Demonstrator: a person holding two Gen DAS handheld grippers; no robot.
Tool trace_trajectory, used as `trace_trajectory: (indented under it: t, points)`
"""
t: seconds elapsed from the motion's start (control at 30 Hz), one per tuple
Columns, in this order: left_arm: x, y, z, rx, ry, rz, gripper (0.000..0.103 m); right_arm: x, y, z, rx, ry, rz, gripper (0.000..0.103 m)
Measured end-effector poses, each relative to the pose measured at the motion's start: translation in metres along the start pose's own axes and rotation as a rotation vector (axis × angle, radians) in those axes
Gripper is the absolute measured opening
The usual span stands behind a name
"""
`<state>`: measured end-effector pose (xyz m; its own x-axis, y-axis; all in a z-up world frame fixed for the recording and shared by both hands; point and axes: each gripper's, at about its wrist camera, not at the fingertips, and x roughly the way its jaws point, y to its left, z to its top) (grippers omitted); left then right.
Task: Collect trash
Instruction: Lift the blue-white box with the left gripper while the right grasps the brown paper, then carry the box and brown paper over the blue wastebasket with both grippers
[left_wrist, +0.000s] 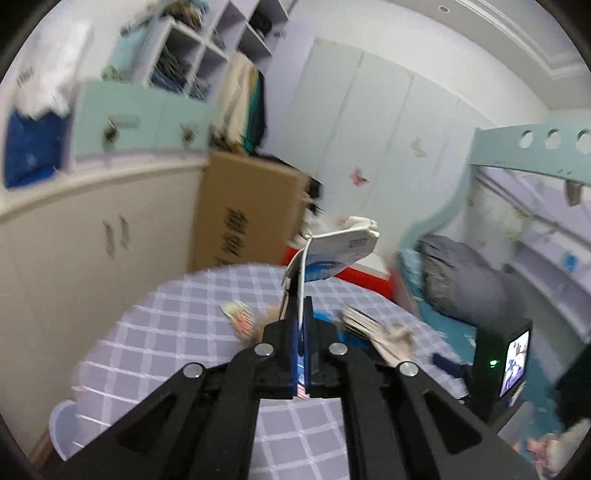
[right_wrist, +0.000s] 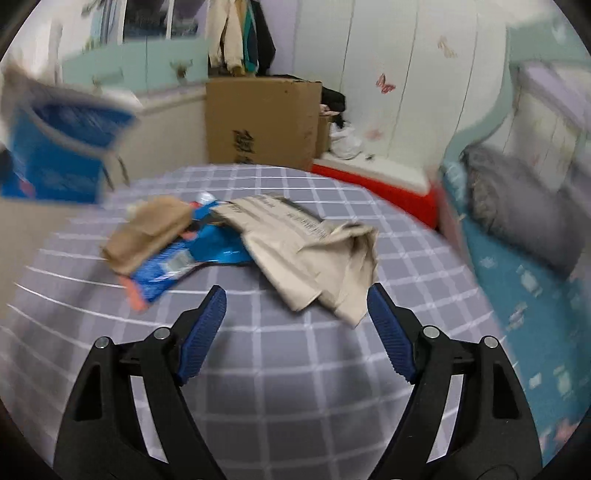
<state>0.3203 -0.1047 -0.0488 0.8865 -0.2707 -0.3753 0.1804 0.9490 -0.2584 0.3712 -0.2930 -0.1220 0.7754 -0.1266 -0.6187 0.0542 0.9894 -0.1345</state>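
The left hand-held gripper (left_wrist: 301, 332) was clamped on a blue-and-white packet (left_wrist: 332, 254), held up above the checked worktop (right_wrist: 280, 387). The right hand-held gripper (right_wrist: 297, 314) was spread wide, empty, near a beige mailer bag (right_wrist: 314, 258) and a blue wrapper (right_wrist: 192, 258).

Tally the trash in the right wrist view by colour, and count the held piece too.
Tan or beige: 2, the crumpled paper bag and the printed mailer
Blue: 1, the blue wrapper on the table
Blue and white: 1, the packet clamped in the left tongs
Total: 4
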Motion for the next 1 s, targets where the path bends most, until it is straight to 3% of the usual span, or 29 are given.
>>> trace_trajectory:
  t: [0.17, 0.2, 0.23, 0.47, 0.53, 0.67, 0.83, 1.0]
  points:
    - [0.008, 0.011, 0.002, 0.021, -0.005, 0.06, 0.002, 0.048, 0.018, 0.013, -0.178, 0.085, -0.132, 0.076]
    - [0.011, 0.013, 0.001, 0.022, -0.002, 0.066, 0.002, 0.054, 0.018, 0.014, -0.181, 0.099, -0.132, 0.054]
    - [0.014, 0.017, 0.0, 0.018, 0.003, 0.069, 0.002, 0.056, 0.015, 0.016, -0.163, 0.107, -0.116, 0.023]
    - [0.01, 0.04, -0.002, -0.005, 0.022, 0.076, 0.002, 0.032, -0.003, 0.012, -0.085, 0.097, -0.047, 0.013]
    - [0.006, 0.043, -0.003, -0.009, 0.02, 0.08, 0.002, 0.016, -0.006, 0.012, -0.053, 0.067, -0.022, 0.006]
    - [-0.01, 0.053, -0.001, -0.019, 0.009, 0.081, 0.002, -0.018, -0.004, 0.015, -0.012, -0.005, 0.008, 0.004]
    - [-0.039, 0.074, 0.003, -0.037, -0.015, 0.097, 0.002, -0.059, 0.02, 0.021, -0.007, -0.095, 0.06, 0.004]
    - [-0.074, 0.113, 0.007, -0.069, -0.045, 0.151, 0.002, -0.099, 0.073, 0.033, -0.054, -0.154, 0.161, 0.004]
